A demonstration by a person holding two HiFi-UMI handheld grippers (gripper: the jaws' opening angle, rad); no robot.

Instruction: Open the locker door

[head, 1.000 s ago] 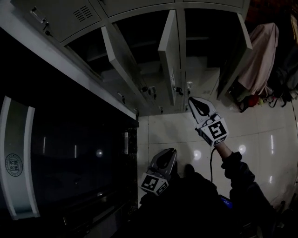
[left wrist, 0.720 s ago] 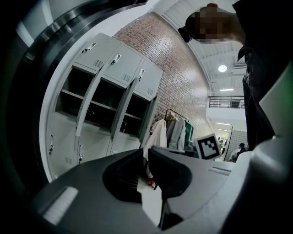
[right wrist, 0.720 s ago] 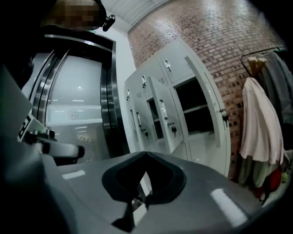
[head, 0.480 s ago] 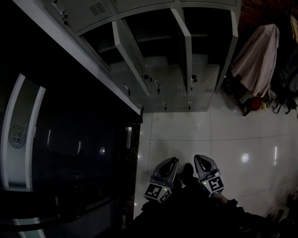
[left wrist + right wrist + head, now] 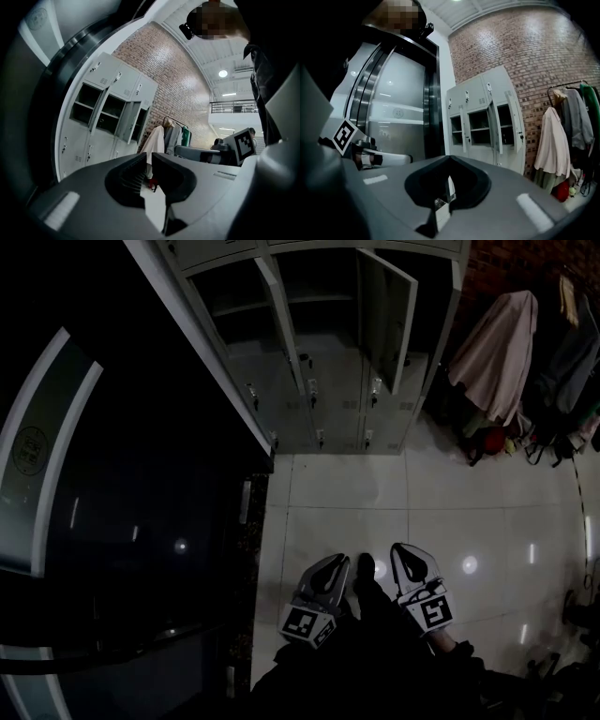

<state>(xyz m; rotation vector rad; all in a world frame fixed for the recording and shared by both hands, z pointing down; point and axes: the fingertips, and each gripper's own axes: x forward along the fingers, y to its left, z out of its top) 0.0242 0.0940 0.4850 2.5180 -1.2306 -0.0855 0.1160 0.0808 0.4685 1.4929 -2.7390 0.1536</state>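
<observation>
Where the rough brick wall [image 5: 525, 56] meets the shiny white tile floor [image 5: 375, 493], tall grey metal lockers [image 5: 328, 418] stand with flat doors [image 5: 386, 320] swung open. A glossy dark wall [image 5: 122, 549] sits on their left. Soft coats [image 5: 487, 352] hang on their right. Far from the lockers, the left claw [image 5: 339, 563] and right claw [image 5: 405, 552] are pinched narrow, holding nothing.
</observation>
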